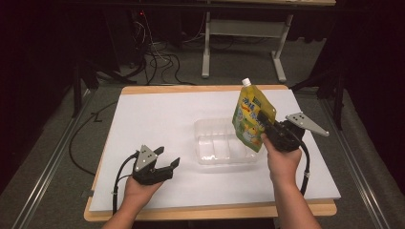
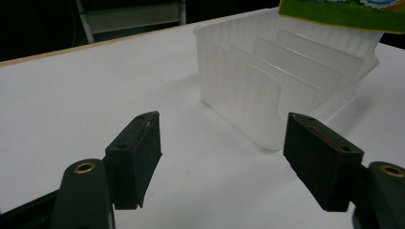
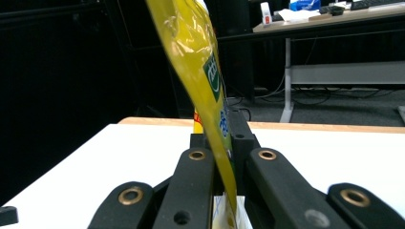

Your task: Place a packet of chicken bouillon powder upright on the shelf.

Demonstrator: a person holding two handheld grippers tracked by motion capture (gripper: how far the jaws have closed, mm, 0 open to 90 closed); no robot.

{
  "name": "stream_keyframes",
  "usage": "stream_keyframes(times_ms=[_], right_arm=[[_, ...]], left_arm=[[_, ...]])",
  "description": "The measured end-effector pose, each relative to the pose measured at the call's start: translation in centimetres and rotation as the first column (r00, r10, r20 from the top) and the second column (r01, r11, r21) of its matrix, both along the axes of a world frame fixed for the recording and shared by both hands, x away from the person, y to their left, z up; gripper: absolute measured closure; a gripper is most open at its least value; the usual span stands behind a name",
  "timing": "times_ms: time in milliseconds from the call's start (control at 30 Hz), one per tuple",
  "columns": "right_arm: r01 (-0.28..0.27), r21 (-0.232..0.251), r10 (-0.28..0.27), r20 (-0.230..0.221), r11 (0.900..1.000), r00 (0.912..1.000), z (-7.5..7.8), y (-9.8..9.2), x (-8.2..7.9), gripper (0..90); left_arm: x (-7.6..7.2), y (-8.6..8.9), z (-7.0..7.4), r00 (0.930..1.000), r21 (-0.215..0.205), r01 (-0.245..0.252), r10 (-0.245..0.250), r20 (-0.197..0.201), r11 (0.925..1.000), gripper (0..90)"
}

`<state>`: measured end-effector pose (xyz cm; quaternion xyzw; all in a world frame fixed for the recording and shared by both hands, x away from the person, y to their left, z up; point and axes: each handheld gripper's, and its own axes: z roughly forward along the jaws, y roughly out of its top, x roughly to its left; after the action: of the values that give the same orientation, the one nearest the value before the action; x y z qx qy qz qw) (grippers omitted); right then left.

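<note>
A yellow-green spouted drink pouch (image 1: 249, 117) with a white cap hangs upright over the right end of a clear plastic container (image 1: 206, 143) with inner dividers. My right gripper (image 1: 264, 130) is shut on the pouch's right edge; in the right gripper view the pouch (image 3: 200, 71) rises edge-on from between the two closed jaws. My left gripper (image 1: 168, 161) rests low at the front left of the white sheet, jaws wide apart and nothing between them. In the left gripper view the container (image 2: 267, 81) lies just beyond the open fingers (image 2: 138, 152), with the pouch's bottom edge (image 2: 334, 12) above it.
A white sheet (image 1: 157, 124) covers a wooden board (image 1: 200, 88) on the table. Behind the table stand a white table frame (image 1: 241, 33) and tangled cables (image 1: 157, 62) on the floor. Metal rails run along both sides.
</note>
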<state>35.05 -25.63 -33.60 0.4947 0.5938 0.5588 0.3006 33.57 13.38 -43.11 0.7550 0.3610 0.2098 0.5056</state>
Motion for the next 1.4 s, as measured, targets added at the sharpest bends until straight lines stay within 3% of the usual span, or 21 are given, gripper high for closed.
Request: stream_keyframes(times_ms=[233,500,1000,1400], right_arm=[[0.019,0.032,-0.018,-0.018,0.999,0.9997,-0.9,1.2,0.8,90.0],[0.029,0.036,-0.029,-0.015,0.999,0.9995,-1.6,2.3,1.2,90.0],[0.047,0.124,-0.045,-0.021,0.991,0.9988,-3.0,1.9,1.1,90.0],[0.07,0.146,-0.069,-0.015,0.987,0.9975,-3.2,1.5,1.0,90.0]], left_arm=[[0.0,-0.1,0.1,0.9999,-0.006,0.01,-0.01,0.003,0.9999,29.4],[0.0,-0.2,-0.1,0.9998,0.01,0.021,-0.021,0.0,0.9997,29.4],[0.1,-0.5,-0.4,0.9997,0.018,0.022,-0.022,-0.011,0.9996,29.6],[0.2,-0.3,-0.4,0.9998,0.014,0.018,-0.017,-0.013,0.9997,29.8]])
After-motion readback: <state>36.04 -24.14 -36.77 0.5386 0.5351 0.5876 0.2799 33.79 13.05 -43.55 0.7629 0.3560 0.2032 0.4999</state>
